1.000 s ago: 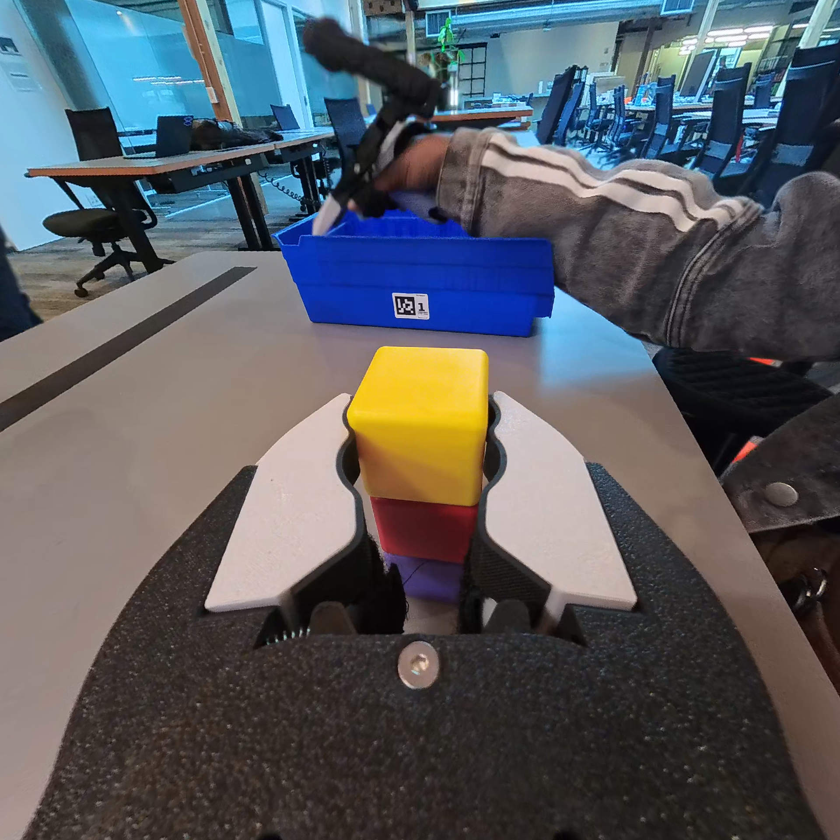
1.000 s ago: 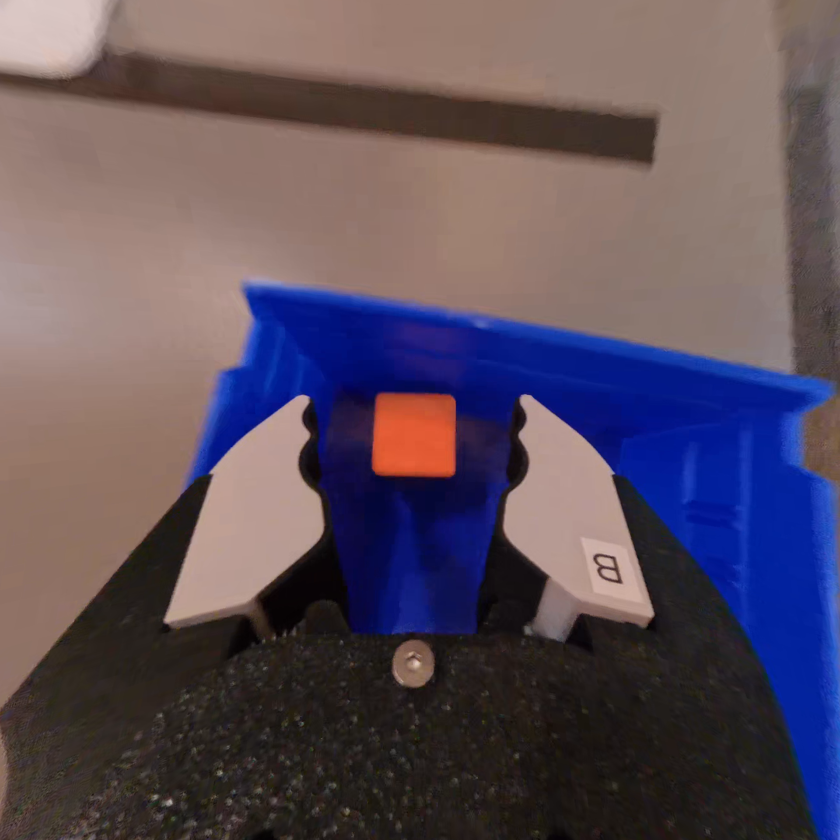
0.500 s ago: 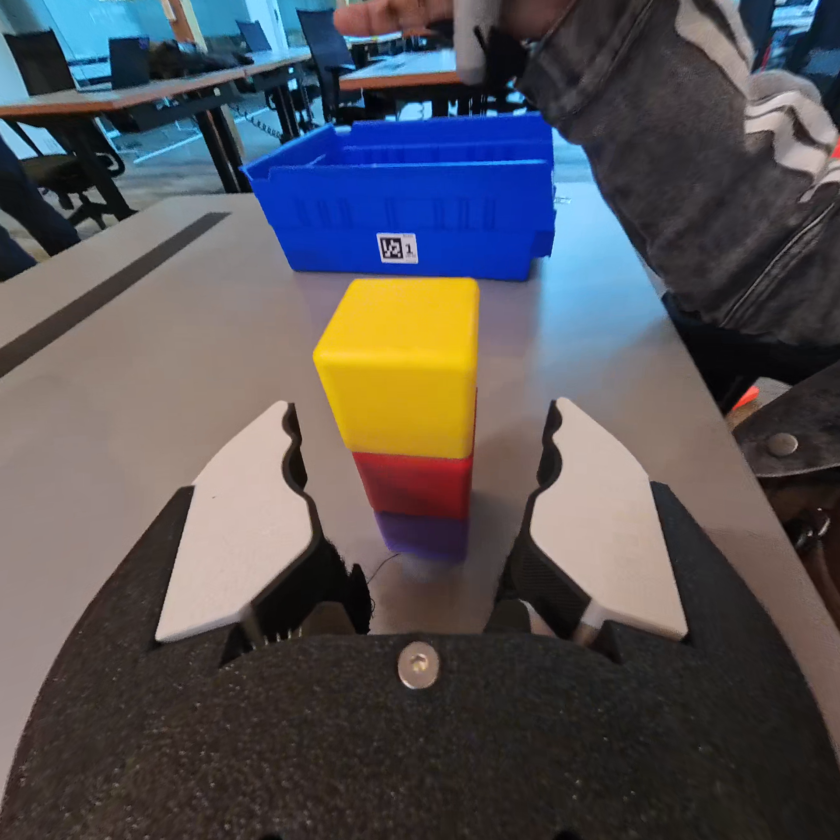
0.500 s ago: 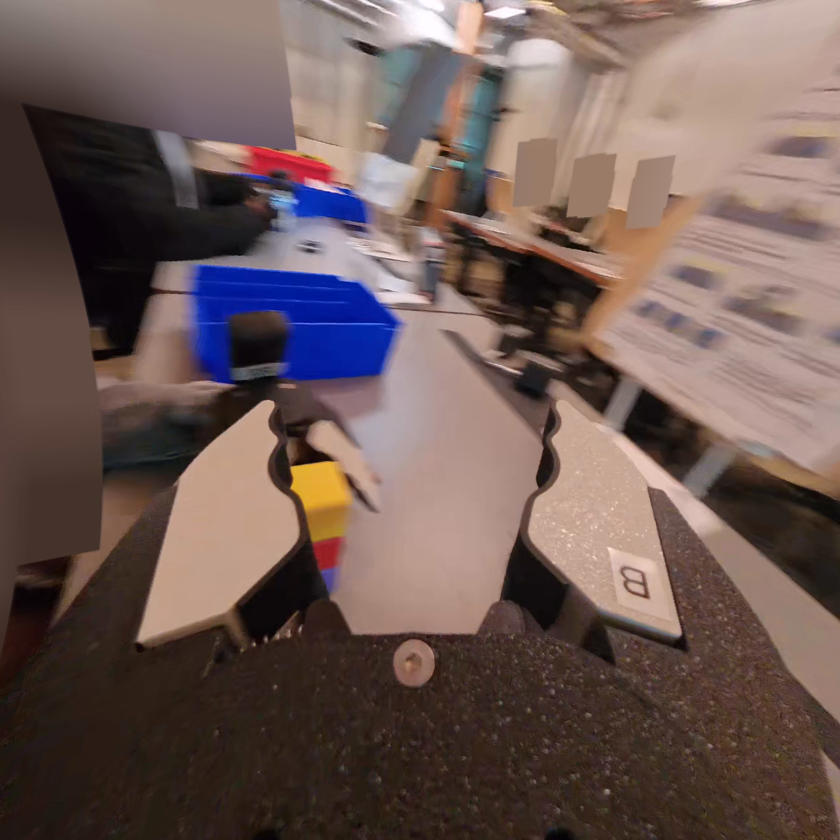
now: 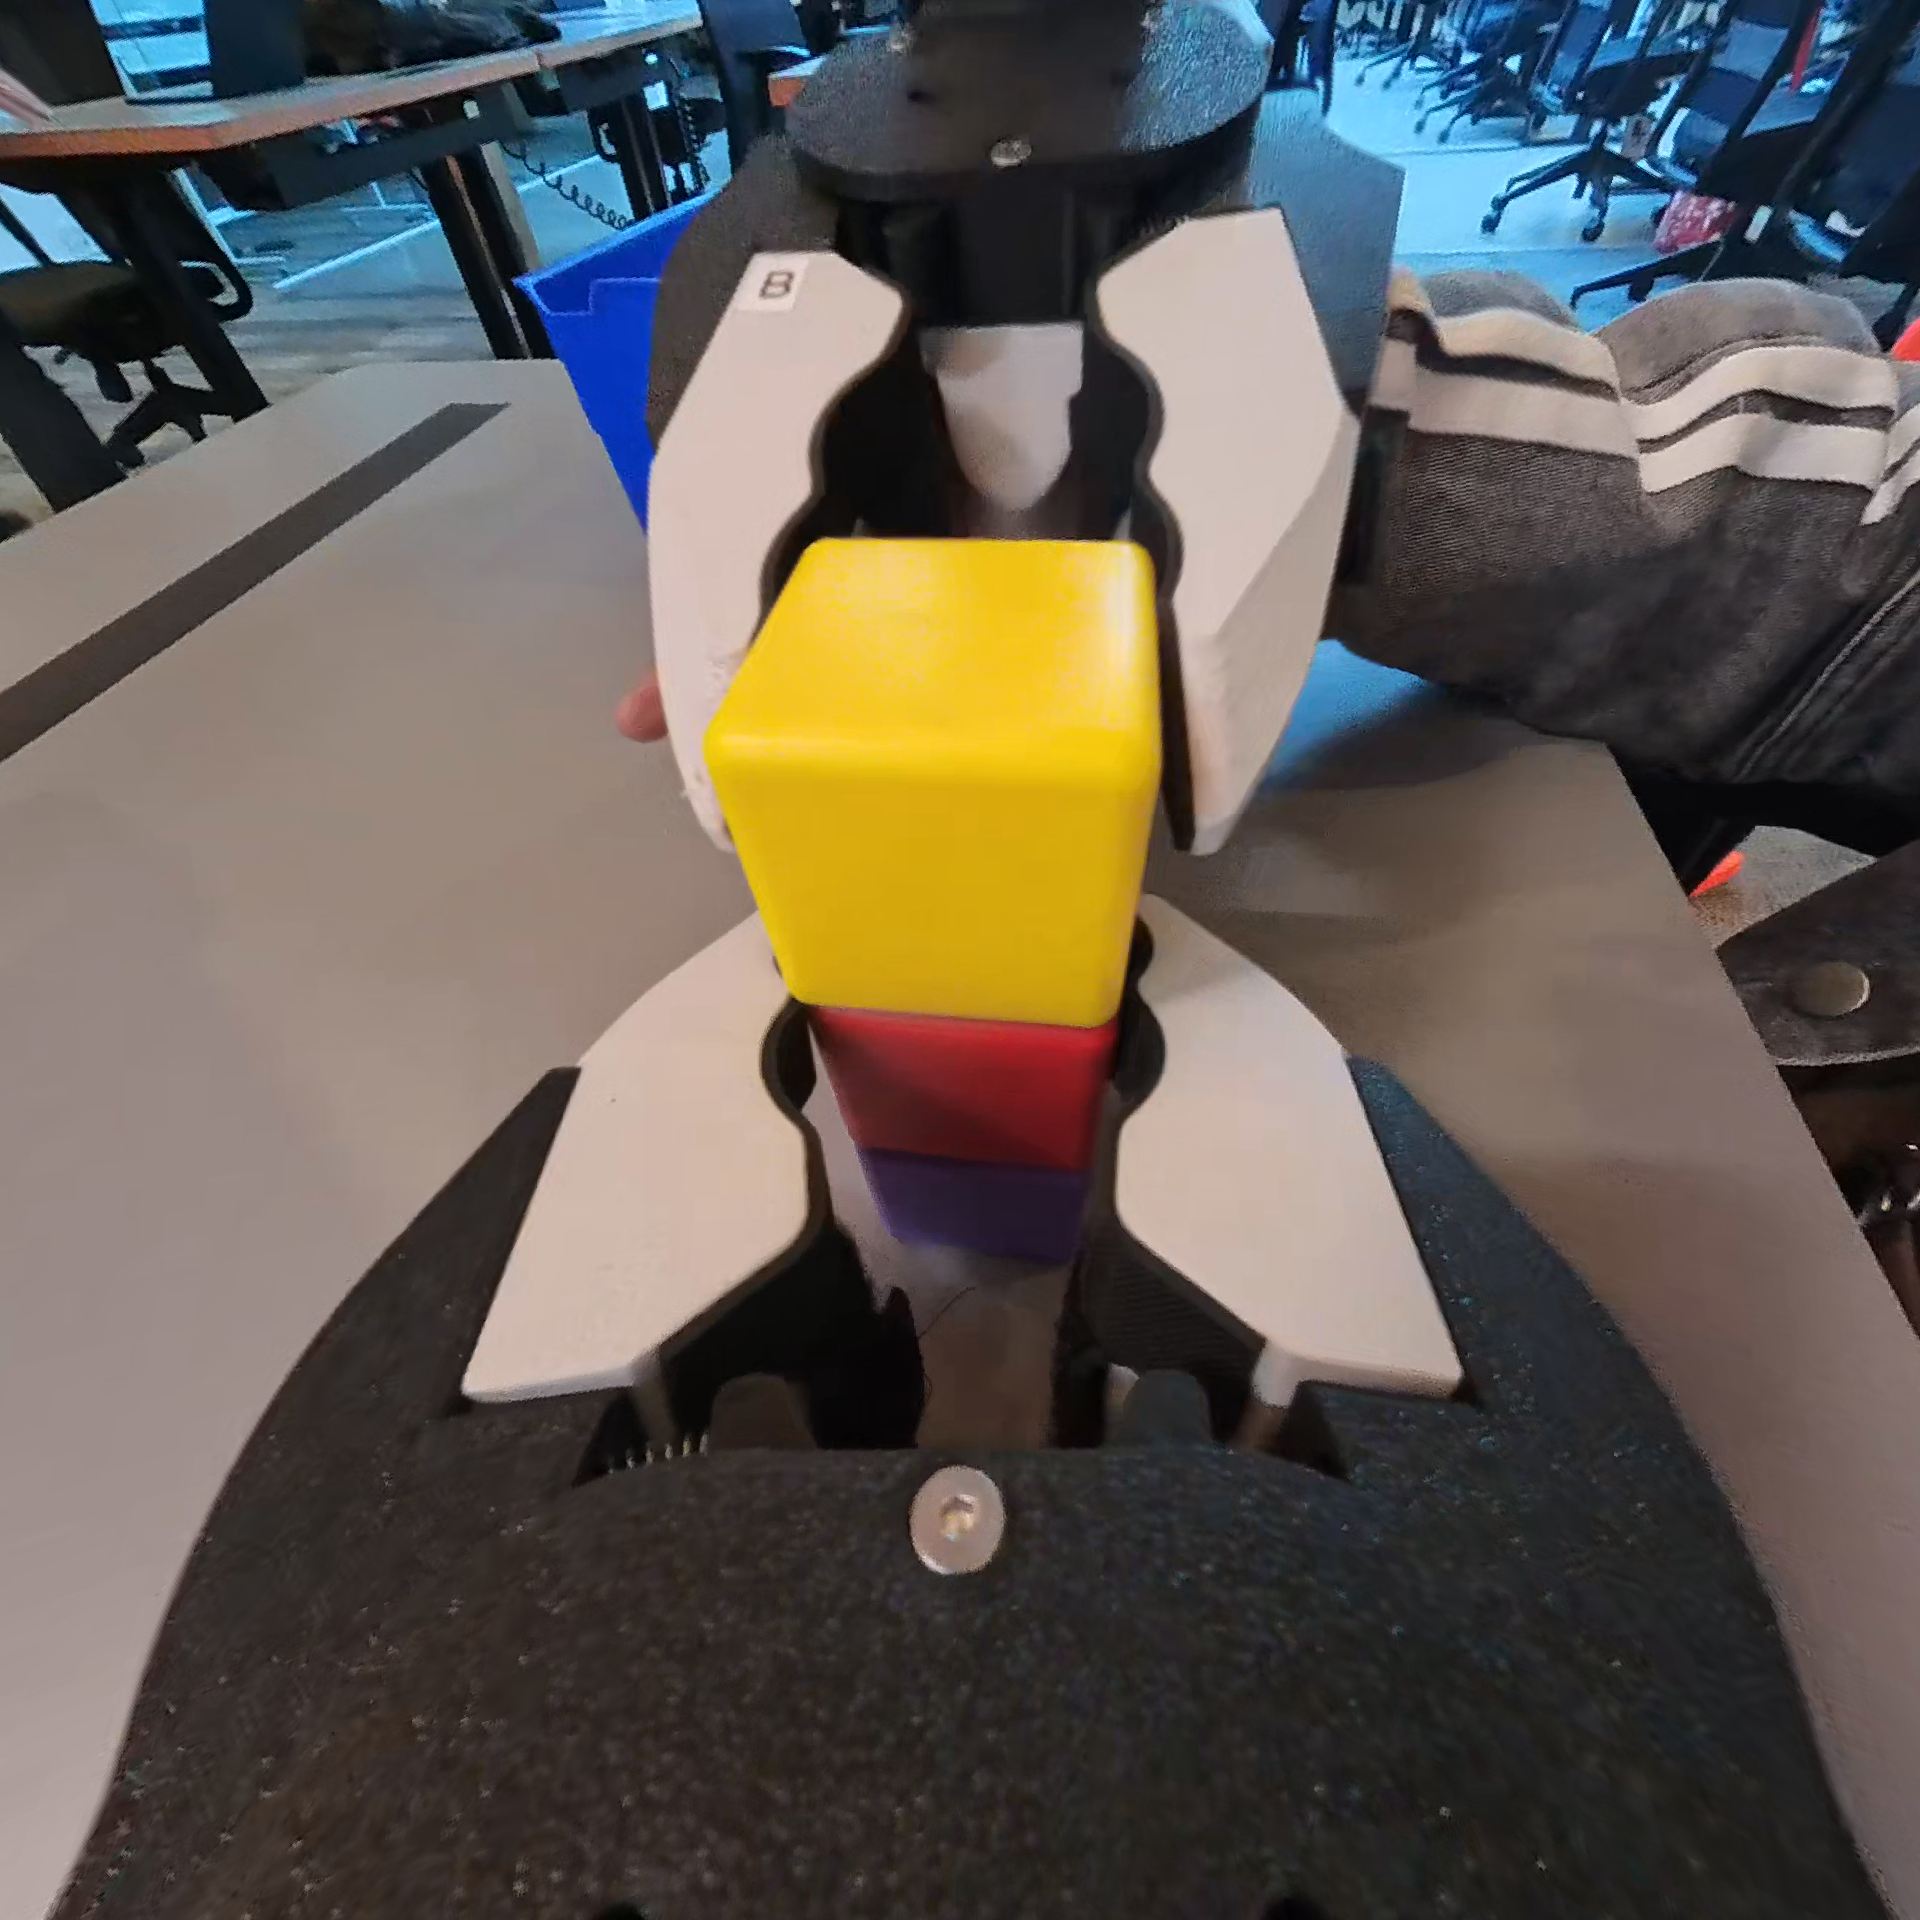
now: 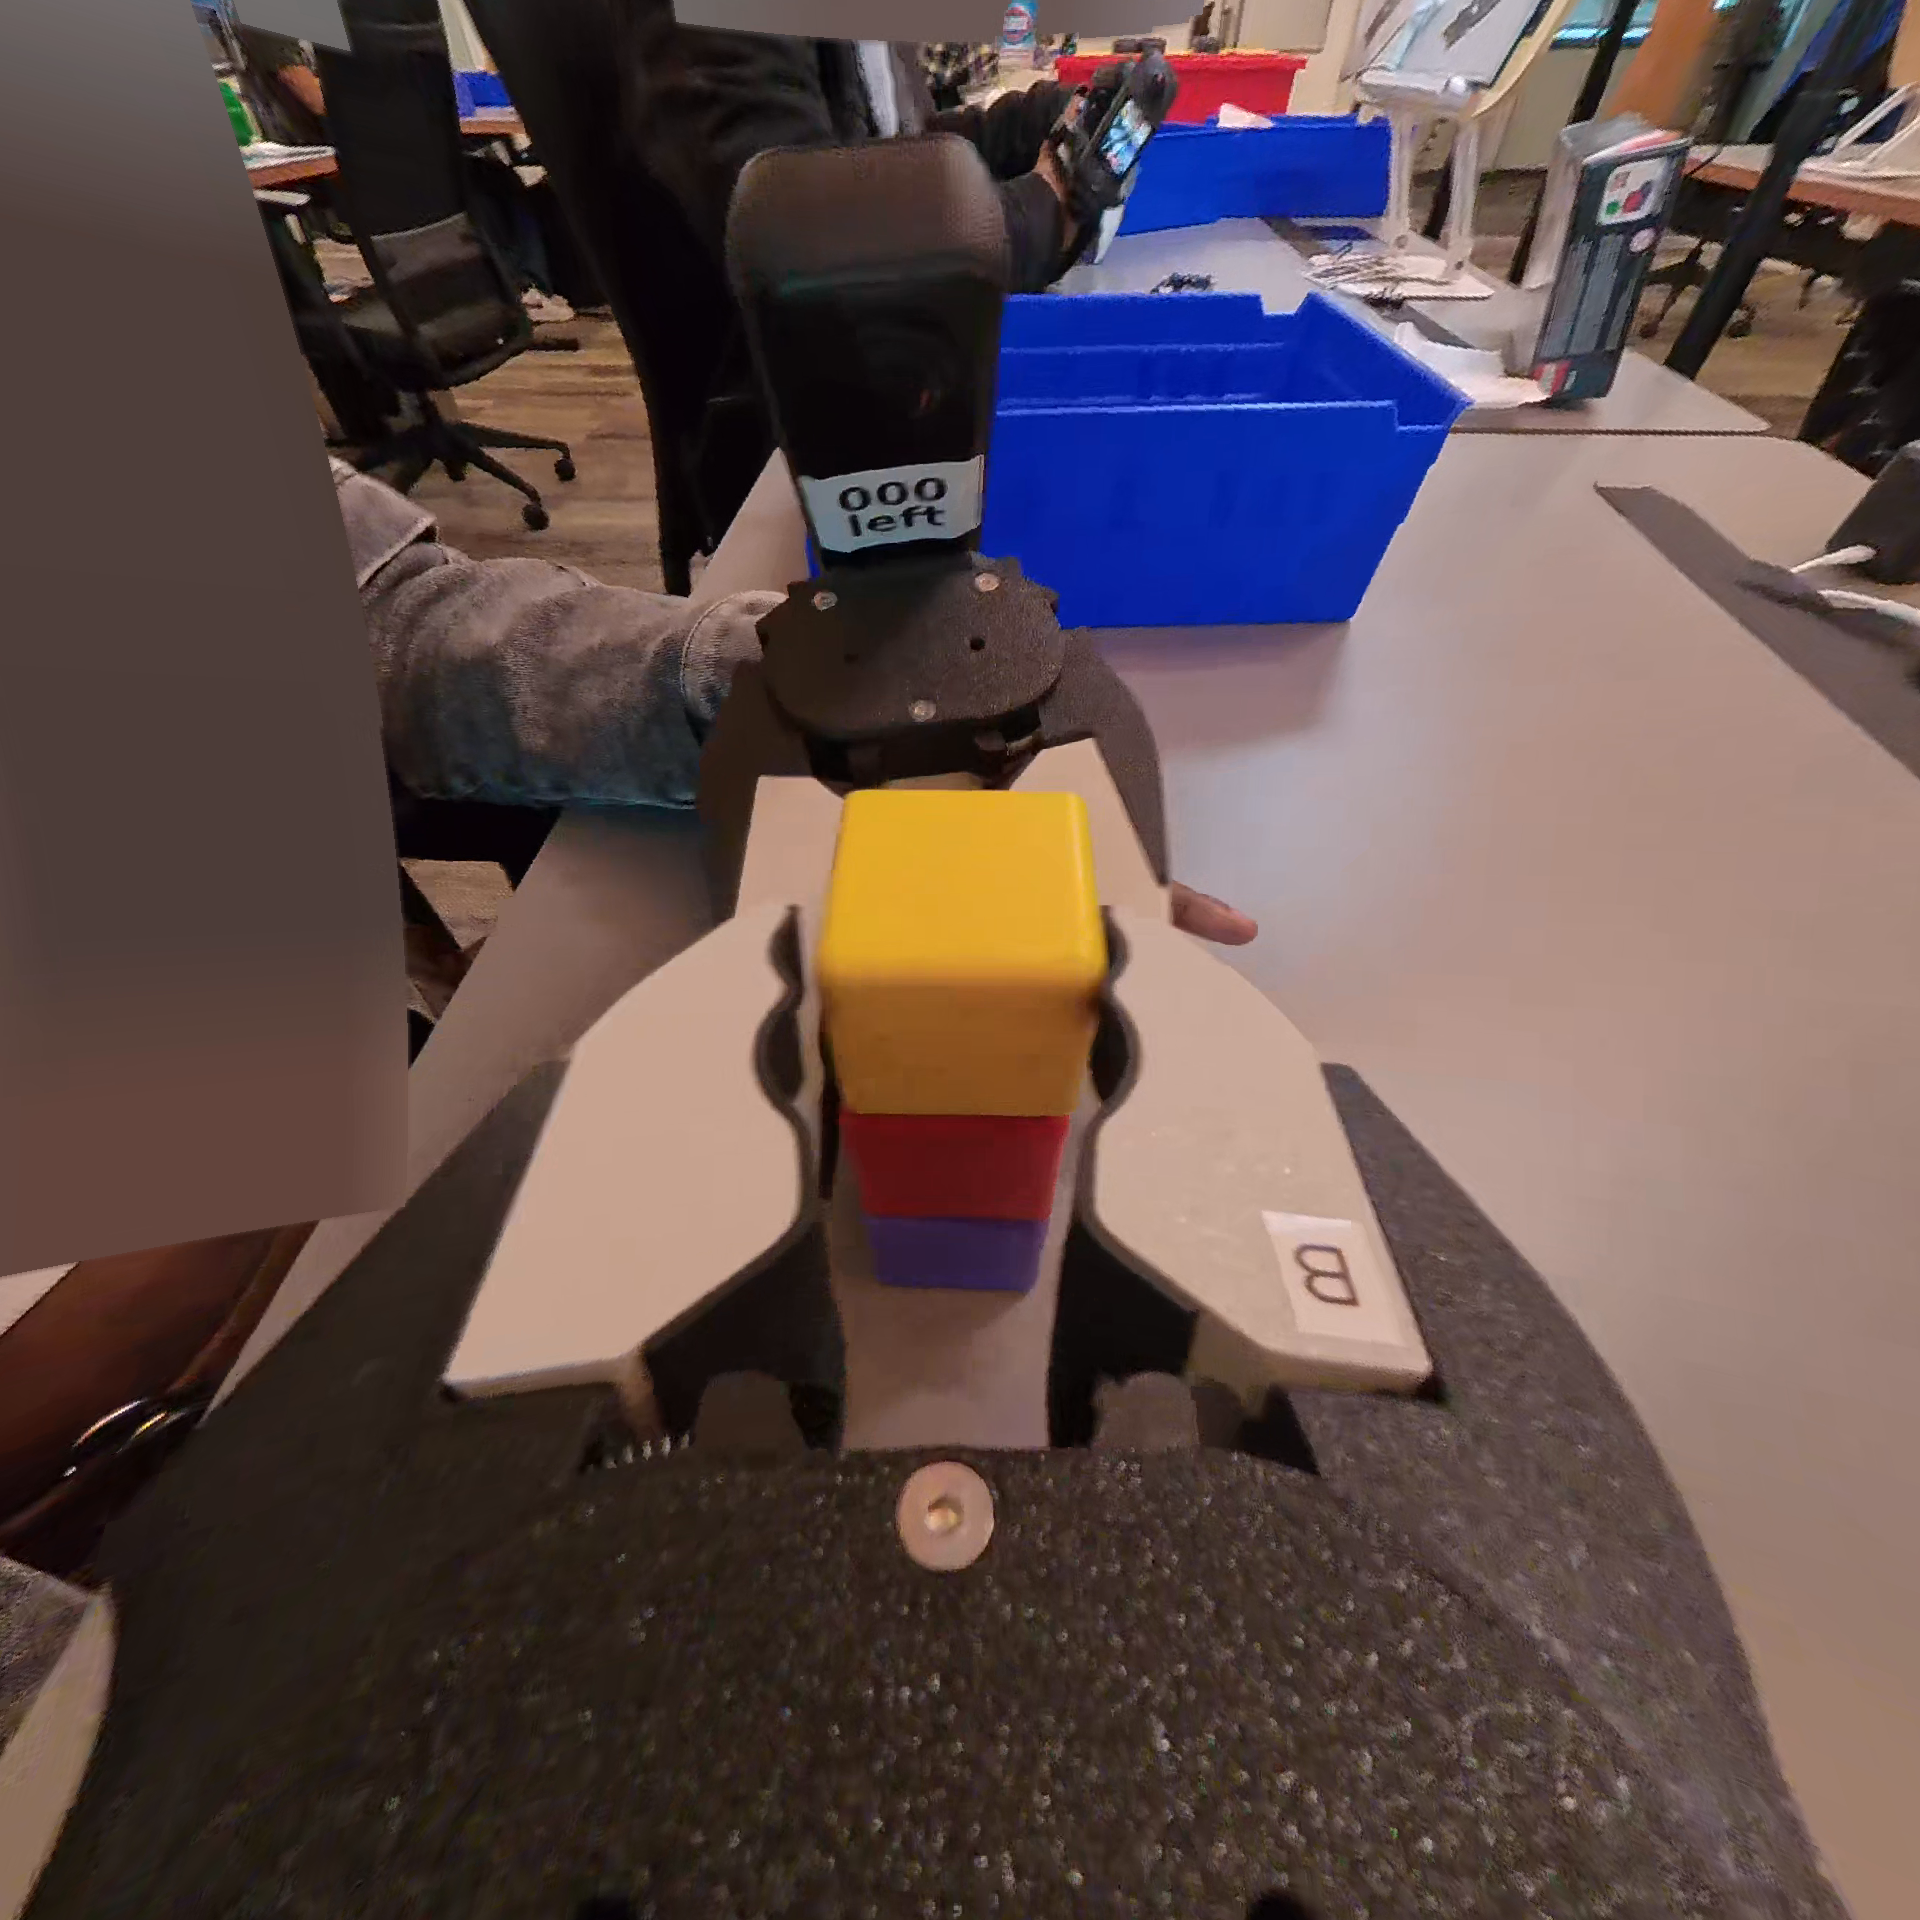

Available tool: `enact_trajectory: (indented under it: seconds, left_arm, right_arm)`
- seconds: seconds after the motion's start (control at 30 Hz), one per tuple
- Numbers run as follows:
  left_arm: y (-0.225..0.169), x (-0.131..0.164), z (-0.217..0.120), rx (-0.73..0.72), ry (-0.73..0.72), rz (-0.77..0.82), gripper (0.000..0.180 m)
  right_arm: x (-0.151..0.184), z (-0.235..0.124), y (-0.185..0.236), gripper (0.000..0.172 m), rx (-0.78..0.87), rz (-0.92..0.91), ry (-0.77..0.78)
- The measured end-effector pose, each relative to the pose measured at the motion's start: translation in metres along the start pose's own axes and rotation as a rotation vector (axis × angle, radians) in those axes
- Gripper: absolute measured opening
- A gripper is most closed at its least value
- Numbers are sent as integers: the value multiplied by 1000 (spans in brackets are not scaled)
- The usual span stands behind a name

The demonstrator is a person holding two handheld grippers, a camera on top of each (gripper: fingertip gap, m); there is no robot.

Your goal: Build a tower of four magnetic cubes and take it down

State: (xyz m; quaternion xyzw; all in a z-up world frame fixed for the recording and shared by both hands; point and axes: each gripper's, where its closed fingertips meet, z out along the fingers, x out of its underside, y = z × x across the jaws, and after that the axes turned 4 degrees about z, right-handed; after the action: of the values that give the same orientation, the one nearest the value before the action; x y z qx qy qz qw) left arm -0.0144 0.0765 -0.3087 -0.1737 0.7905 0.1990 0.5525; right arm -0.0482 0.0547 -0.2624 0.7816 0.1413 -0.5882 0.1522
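Both tools have closed in on the tower [image 5: 961,914] since half a second ago.
Upright on the grey worktop [image 5: 312,831], yellow cube [image 5: 935,769] over red cube [image 5: 971,1081] over purple cube [image 5: 977,1210]; right tool [image 6: 961,977] clenches the yellow cube, left tool [image 5: 961,1023] grips the red cube; blue bin [image 6: 1195,457] stands behind the tower.

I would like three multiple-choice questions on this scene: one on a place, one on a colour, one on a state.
1. The blue bin stands: A on the table beyond the tower B on the floor C on a chair
2. The cube directly under the red cube is: A green B purple C orange
3. The tower is: A toppled B scattered C upright

Answers: 1 A, it rests on the table; 2 B, the purple cube shows beneath it; 3 C, the yellow cube tops a straight stack.
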Motion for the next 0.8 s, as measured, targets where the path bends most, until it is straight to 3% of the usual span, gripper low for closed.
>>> enact_trajectory:
  seconds: [0.23, 0.37, 0.43, 0.53, 0.63, 0.73, 0.8]
  left_arm:
    - [-3, 0, 0, 8, -1, 13, 55]
    - [-2, 1, -1, 15, 4, -9, 54]
    - [-2, 1, -1, 12, 4, -7, 54]
    - [-1, 1, -1, 7, 5, -7, 55]
    - [-1, 1, -1, 5, 5, -9, 55]
    - [-1, 1, -1, 2, 6, -11, 55]
    - [-1, 1, -1, 2, 5, -13, 55]
  right_arm:
    - [-1, -6, 2, 49, 49, -63, -6]
    - [-56, -51, 1, 49, 124, -33, -272]
    - [-78, -81, -5, 49, 275, -67, -289]
    - [-90, -141, -36, 49, 694, -120, -123]
    - [-77, -218, -61, 49, 1018, -45, 87]
    - [-33, -289, -82, 49, 1209, 185, 305]
    - [8, -322, -92, 49, 1254, 364, 455]
